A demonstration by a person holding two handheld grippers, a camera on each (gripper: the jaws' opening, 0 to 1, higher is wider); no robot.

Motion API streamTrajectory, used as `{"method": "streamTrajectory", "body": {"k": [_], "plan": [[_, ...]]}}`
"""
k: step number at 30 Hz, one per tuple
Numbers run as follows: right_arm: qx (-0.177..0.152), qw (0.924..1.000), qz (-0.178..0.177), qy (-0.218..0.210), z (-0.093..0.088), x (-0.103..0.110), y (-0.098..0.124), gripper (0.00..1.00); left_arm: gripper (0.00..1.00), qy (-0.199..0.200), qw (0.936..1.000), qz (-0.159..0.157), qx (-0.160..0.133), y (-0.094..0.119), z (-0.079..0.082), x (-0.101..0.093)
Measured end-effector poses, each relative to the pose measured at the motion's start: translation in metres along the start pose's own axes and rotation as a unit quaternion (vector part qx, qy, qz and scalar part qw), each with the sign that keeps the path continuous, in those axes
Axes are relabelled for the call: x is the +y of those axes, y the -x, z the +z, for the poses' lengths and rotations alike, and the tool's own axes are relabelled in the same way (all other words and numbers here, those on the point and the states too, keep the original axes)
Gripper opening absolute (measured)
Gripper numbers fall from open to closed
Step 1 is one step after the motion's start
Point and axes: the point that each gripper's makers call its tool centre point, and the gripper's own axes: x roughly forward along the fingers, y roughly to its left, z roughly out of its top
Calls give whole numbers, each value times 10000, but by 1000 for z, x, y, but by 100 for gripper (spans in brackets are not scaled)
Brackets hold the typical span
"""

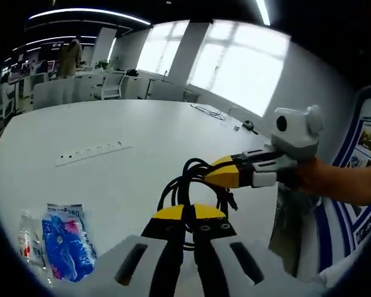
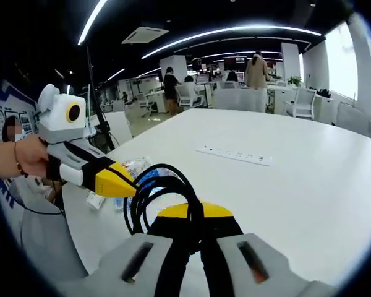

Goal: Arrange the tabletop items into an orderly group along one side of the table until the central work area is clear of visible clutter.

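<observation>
In the left gripper view, going from left to right, a small clear bottle (image 1: 26, 238) and a blue printed packet (image 1: 67, 240) are seen lying touching each other near the desk's (image 1: 142, 133) near edge, then a white power strip (image 1: 93, 152) lying flat further out, with its long axis running roughly left to right across that view. At the centre a coiled black cable (image 1: 188, 185) is held clear of the desk, clamped between the jaws of the left claw (image 1: 187, 224), which are clenched on it at the yellow tips. From the right the right claw (image 1: 226, 173) is seen closed on the upper loops of the same coil. The same double grip is shown in the right gripper view: the left claw (image 2: 120, 180) enters from the left, and the right claw (image 2: 195, 216) is shut on the cable (image 2: 157, 192) loops below centre. The packet (image 2: 133, 170) lies just behind the coil, with the power strip (image 2: 235, 154) well apart beyond. The cable is judged to lie between both claws, equally near each; the grouped bottle and packet lie toward the left claw's side, so the coil would probably be set down there.
</observation>
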Motion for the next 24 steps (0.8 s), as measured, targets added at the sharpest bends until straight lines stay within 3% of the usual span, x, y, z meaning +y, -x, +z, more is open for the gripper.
{"method": "streamTrajectory", "body": {"k": [13, 24], "plan": [[205, 9994, -193, -178, -31, -27, 19, 2, 0, 37, 9996, -172, 240, -34, -16, -22], [470, 9981, -225, -318, -60, -46, 21, 2, 0, 230, 9982, -236, 502, -63, -38, -27]]}}
